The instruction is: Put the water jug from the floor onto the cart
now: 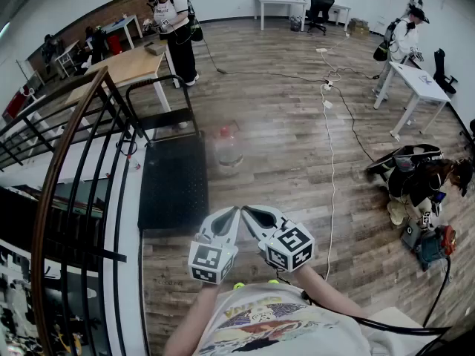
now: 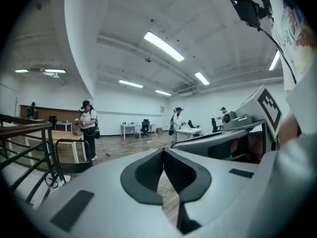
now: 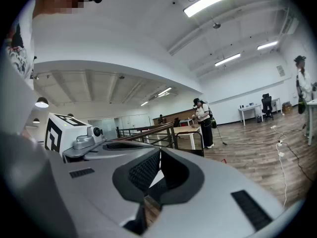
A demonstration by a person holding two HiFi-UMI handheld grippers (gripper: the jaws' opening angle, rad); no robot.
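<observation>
**Pre-approach: both grippers empty, water jug not yet reached**

The water jug (image 1: 228,153) stands upright on the floor (image 1: 297,162), just beside the right edge of the black cart (image 1: 174,188) and well apart from both grippers. The left gripper (image 1: 234,211) and right gripper (image 1: 248,211) are held side by side close to the person's body, jaws pressed together with nothing between them. The next move likely calls for walking up to the jug, spreading the jaws and lowering both grippers to it. Only the head view shows the jug and the cart deck. The left and right gripper views confirm the closed jaws but show no jug.
</observation>
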